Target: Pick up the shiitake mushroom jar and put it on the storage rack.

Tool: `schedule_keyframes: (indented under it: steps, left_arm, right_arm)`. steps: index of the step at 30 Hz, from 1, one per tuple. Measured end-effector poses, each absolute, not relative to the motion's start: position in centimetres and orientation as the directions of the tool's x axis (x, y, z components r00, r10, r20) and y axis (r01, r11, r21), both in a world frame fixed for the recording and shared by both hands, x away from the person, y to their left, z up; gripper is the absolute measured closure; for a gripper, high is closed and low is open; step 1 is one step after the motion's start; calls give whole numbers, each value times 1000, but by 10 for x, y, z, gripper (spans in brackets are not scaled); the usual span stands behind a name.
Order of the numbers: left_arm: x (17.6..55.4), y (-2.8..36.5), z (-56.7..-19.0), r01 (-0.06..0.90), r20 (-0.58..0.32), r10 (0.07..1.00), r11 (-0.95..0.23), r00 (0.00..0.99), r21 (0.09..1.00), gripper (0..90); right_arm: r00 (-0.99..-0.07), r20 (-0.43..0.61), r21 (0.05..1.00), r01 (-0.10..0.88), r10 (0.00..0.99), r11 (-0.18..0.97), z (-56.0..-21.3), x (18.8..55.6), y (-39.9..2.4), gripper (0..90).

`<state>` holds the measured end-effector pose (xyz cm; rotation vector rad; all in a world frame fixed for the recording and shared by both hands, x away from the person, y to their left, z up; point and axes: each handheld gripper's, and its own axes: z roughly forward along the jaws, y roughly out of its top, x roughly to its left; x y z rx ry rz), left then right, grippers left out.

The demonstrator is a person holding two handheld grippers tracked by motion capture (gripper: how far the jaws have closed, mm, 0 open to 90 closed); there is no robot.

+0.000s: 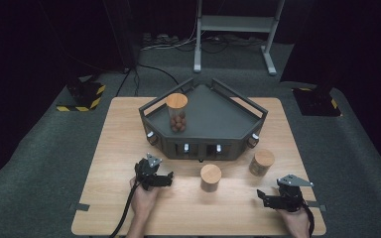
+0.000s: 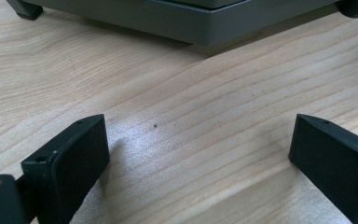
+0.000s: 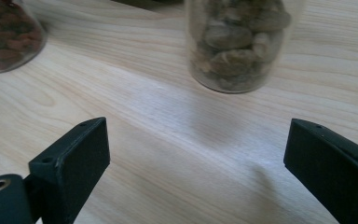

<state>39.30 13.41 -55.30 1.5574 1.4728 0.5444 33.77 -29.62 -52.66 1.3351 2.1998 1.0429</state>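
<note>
At lower right, the right gripper (image 1: 264,198), jaws spread and empty, faces a nut jar (image 3: 242,42) it should centre squarely before pinching; the left gripper (image 1: 170,179) waits spread.

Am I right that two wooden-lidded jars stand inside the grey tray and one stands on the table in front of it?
Not quite: it is the reverse. The high view shows one wooden-lidded jar inside the grey tray, while two jars stand on the table in front of it.
</note>
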Motion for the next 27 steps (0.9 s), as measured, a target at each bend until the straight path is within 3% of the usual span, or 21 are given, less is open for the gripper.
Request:
schedule_keyframes:
  steps: [27]
  left_arm:
    - [393,134,-553,551,-257,947,112,194,827,47]
  right_arm:
    - [-645,116,767,541,755,344,-522,332,-244,101]
